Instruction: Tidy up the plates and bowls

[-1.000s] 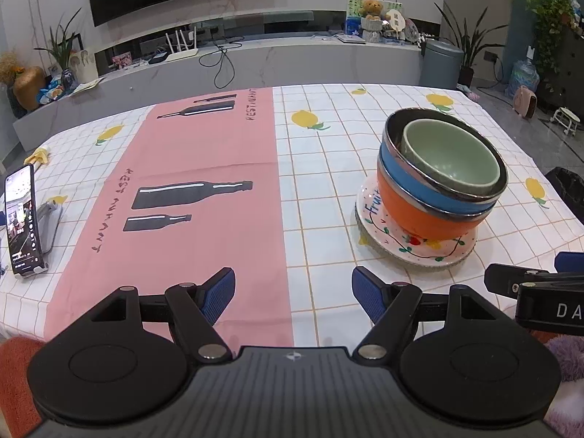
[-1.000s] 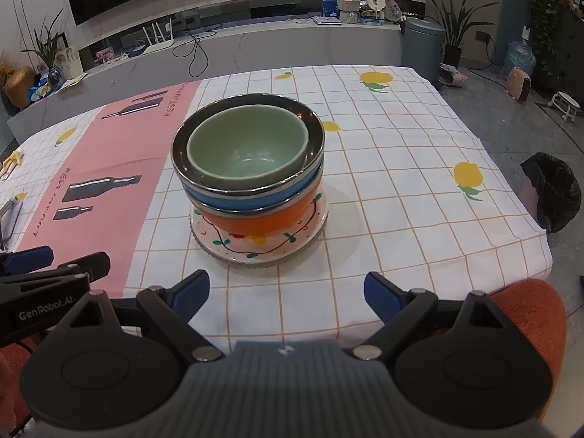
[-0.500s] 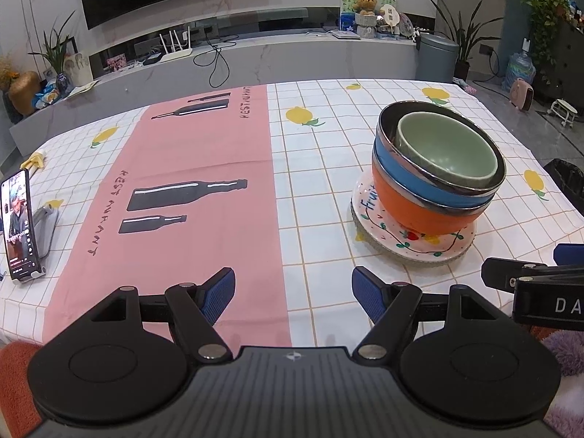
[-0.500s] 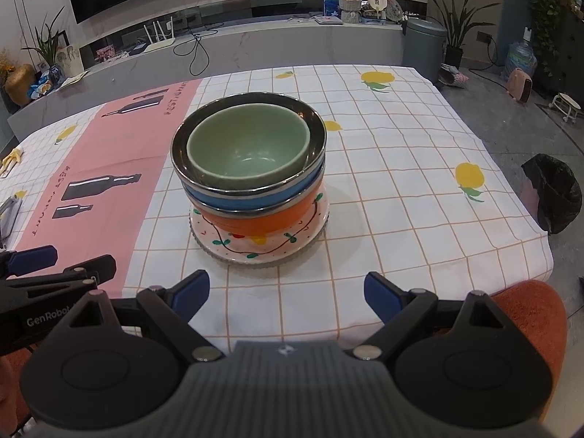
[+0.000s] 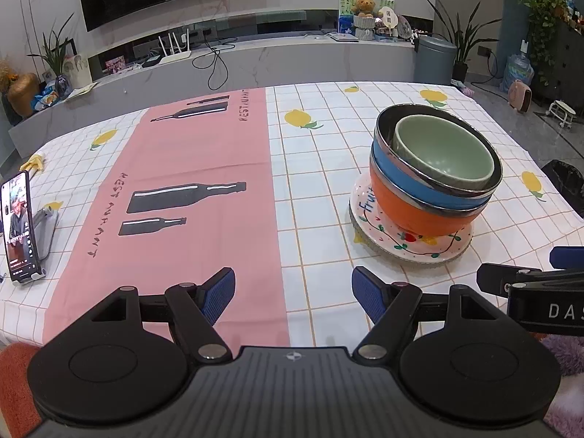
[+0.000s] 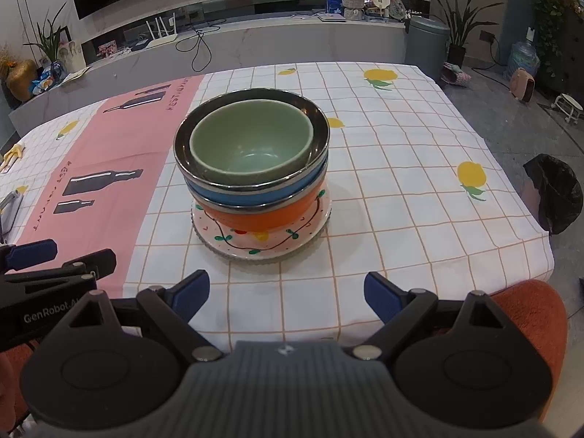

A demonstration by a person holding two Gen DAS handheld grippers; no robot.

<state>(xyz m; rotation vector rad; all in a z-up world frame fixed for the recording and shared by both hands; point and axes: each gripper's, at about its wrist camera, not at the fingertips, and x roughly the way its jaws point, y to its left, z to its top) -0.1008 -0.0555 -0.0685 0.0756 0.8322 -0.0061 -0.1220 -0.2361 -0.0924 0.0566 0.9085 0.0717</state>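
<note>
One stack stands on the tablecloth: a green bowl (image 6: 252, 142) nests in a blue bowl (image 6: 255, 195) with a steel rim, which sits in an orange bowl (image 6: 262, 217) on a painted plate (image 6: 262, 244). The same stack shows in the left wrist view, green bowl (image 5: 443, 153) on top and plate (image 5: 408, 246) at the bottom. My left gripper (image 5: 294, 294) hovers open over the near table edge, left of the stack. My right gripper (image 6: 286, 294) hangs open just in front of the stack, nothing between its fingers. Each gripper's tip shows at the edge of the other's view.
A phone on a stand (image 5: 18, 226) stands at the table's left edge. A pink strip with bottle prints (image 5: 189, 197) runs down the cloth. An orange chair cushion (image 6: 529, 314) lies below the near edge. A black bin bag (image 6: 553, 191) sits on the floor to the right.
The left wrist view has shifted slightly, so the stack and phone sit a touch lower and further left in it. Both grippers stay open and the stack has not moved.
</note>
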